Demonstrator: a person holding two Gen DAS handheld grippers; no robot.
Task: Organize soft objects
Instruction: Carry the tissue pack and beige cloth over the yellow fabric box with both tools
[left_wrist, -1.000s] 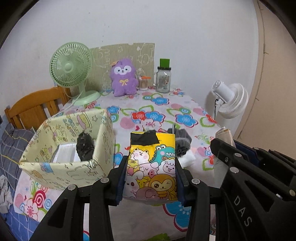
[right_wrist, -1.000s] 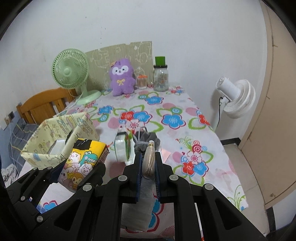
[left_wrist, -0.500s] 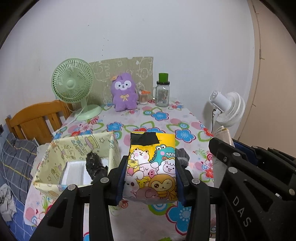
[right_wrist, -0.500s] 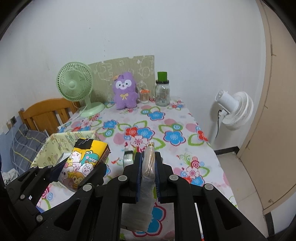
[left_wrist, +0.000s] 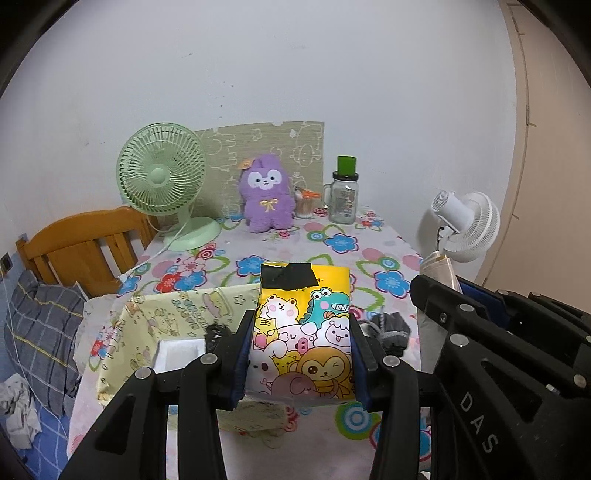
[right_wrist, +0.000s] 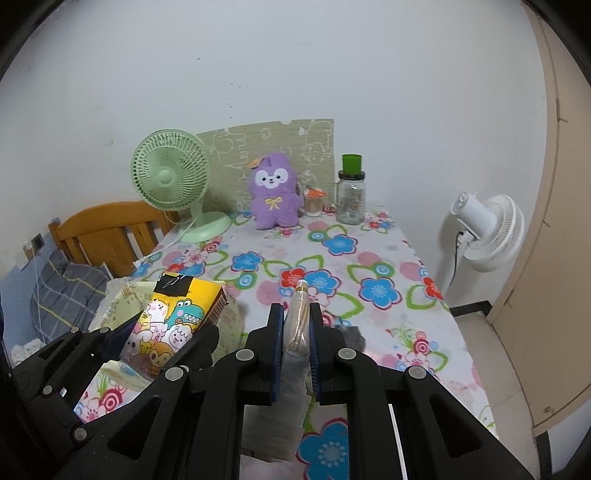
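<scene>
My left gripper (left_wrist: 301, 332) is shut on a yellow cartoon-animal pack (left_wrist: 304, 328), held upright above the table; the same pack (right_wrist: 173, 321) shows at the left of the right wrist view. My right gripper (right_wrist: 297, 325) is shut on a thin clear plastic-wrapped packet (right_wrist: 297, 328), whose top sticks up past the pads. A pale yellow patterned box (left_wrist: 173, 317) stands below and left of the pack, with a white item (left_wrist: 177, 354) and a black soft thing (left_wrist: 216, 330) inside. A grey soft item (left_wrist: 391, 328) lies on the flowered tablecloth (left_wrist: 332, 243) between the grippers.
At the back stand a green fan (left_wrist: 162, 177), a purple plush (left_wrist: 266, 195), a small cup (left_wrist: 304, 205) and a glass jar with green lid (left_wrist: 345, 192). A wooden chair (left_wrist: 81, 247) is at the left; a white fan (left_wrist: 465, 225) stands beyond the right edge.
Both grippers have risen and pulled back with their loads still held; the box and table now sit lower and farther off in both views.
</scene>
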